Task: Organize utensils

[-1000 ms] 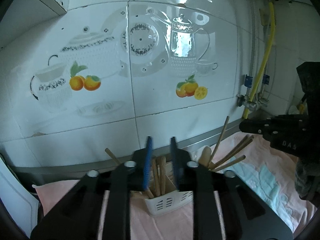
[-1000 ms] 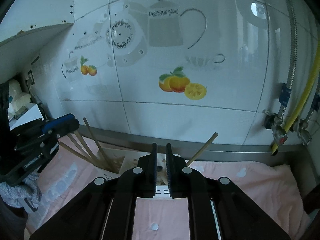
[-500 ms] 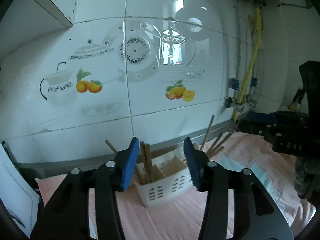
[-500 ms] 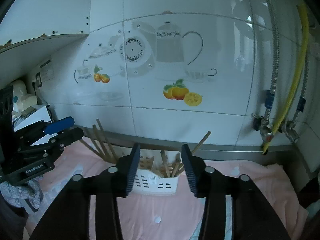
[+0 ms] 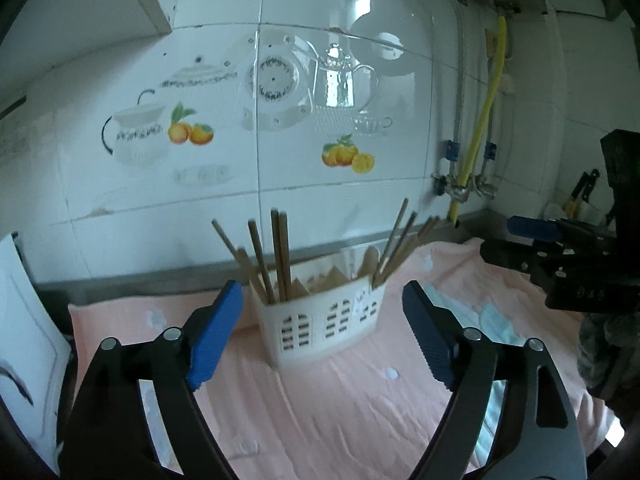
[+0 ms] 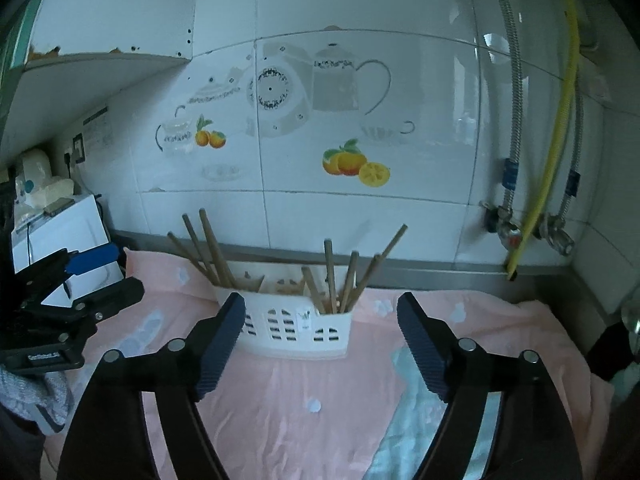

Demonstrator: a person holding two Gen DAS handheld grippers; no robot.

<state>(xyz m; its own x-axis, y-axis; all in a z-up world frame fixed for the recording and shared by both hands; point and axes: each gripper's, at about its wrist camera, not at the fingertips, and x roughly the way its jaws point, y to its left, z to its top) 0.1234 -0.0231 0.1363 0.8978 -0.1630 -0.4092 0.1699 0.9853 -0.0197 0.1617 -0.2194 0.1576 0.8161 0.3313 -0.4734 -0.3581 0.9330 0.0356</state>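
A white slotted utensil caddy [image 5: 320, 322] [image 6: 288, 326] stands on the pink cloth near the wall. Wooden chopsticks lean in its left end [image 5: 276, 252] [image 6: 208, 248] and its right end [image 5: 398, 246] [image 6: 346, 276]. My left gripper [image 5: 322, 298] is short of the caddy; its jaws are opening and there is nothing between the blue pads. My right gripper [image 6: 320, 306] also faces the caddy from a little way back, jaws opening and empty. Each gripper shows at the edge of the other's view: the right one [image 5: 560, 256], the left one [image 6: 80, 280].
The pink cloth [image 6: 304, 392] covers the counter, with a pale blue patch [image 5: 484, 316] at the right. The tiled wall [image 6: 360, 120] is close behind the caddy. Metal pipes, valves and a yellow hose [image 6: 552, 160] hang at the right. A white appliance [image 6: 60, 232] stands at the left.
Both grippers have drawn back from the caddy and gone from nearly shut to wide open. The chopsticks stay in the caddy, which now looks farther off.
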